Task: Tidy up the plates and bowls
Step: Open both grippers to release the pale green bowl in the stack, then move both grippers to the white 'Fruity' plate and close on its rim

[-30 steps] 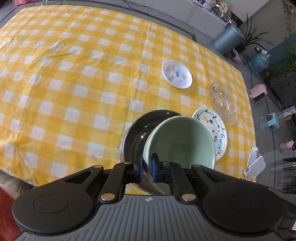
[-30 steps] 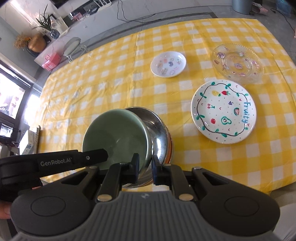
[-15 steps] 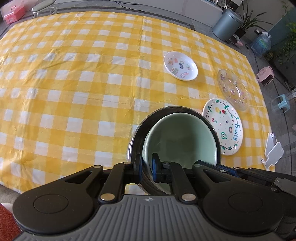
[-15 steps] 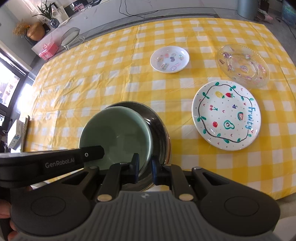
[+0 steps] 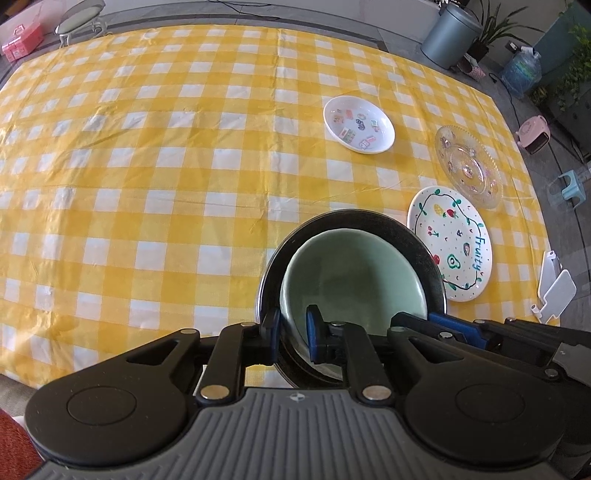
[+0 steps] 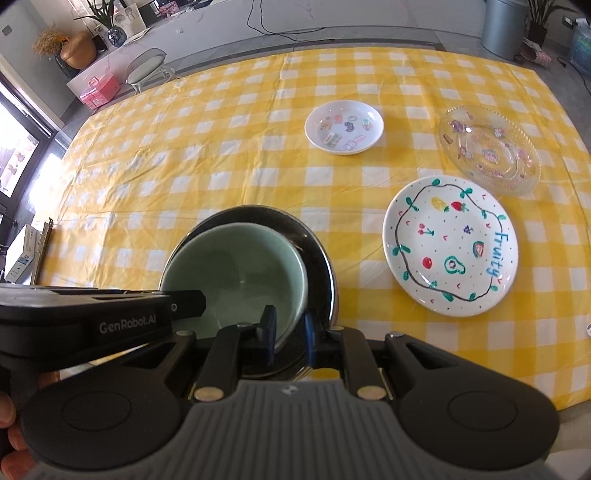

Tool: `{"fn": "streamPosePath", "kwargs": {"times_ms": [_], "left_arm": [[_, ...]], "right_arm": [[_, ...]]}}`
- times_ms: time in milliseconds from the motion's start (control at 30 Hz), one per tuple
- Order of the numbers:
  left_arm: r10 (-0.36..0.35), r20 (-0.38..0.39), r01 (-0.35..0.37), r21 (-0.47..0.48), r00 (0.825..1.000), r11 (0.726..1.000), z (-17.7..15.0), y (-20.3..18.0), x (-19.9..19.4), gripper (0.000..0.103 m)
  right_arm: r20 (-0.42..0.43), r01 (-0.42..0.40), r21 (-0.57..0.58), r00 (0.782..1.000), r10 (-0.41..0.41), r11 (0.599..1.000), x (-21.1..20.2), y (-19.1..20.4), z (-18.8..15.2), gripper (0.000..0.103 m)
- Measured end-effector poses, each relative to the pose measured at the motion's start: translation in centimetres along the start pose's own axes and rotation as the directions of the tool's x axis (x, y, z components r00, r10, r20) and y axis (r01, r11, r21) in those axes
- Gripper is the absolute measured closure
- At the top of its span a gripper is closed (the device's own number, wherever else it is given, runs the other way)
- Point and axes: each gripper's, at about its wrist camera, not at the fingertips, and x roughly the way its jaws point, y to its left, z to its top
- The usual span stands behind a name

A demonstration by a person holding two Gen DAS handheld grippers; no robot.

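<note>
A pale green bowl [image 5: 351,273] sits inside a steel bowl [image 5: 424,254] near the table's front edge; both also show in the right wrist view, green bowl [image 6: 236,269] and steel bowl [image 6: 317,258]. My left gripper [image 5: 293,334] straddles the green bowl's near-left rim, jaws slightly parted. My right gripper [image 6: 288,334] straddles its near-right rim, jaws slightly parted too. A white "Fruity" plate [image 6: 448,245], a clear glass plate [image 6: 487,149] and a small white sticker dish [image 6: 343,127] lie to the right and beyond.
The table carries a yellow-checked cloth [image 5: 147,184]. A white folded object [image 5: 554,288] lies off its right edge. A grey bin [image 5: 450,33], plants and a stool stand beyond the far side.
The green bowl has been lowered from a tilt to sit level inside the steel bowl. Both grippers' jaws have parted a little at its rim.
</note>
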Motion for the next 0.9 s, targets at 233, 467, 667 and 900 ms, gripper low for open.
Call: {"fn": "streamPosePath", "kwargs": {"times_ms": [233,467,667,900], "left_arm": [[0.033,0.066,-0.039,0.088,0.997,0.995,0.4,-1.3,-2.1,0.079],[-0.012,0.168,-0.01,0.13,0.986,0.991,-0.4,-2.0,-4.7,0.07],[-0.125,0.322,0.04,0.259,0.938,0.965,-2.4,-4.7,-7.6,0.055],[-0.257,0.339,0.176,0.251,0.905,0.952,-4.2,-8.1,-7.5,0.054]], "right_arm": [[0.08,0.03,-0.058,0.996,-0.025,0.998,-2.0,0.8,0.4,0.076],[0.172,0.041,-0.076,0.985,-0.027,0.996,-4.7,0.2,-0.3,0.069],[0.287,-0.001,-0.02,0.958,0.007,1.0,-7.5,-3.1,-1.3,0.068],[0.385,0.009,0.076,0.922,-0.038,0.997,-8.3,-9.0,-3.1,0.062]]}}
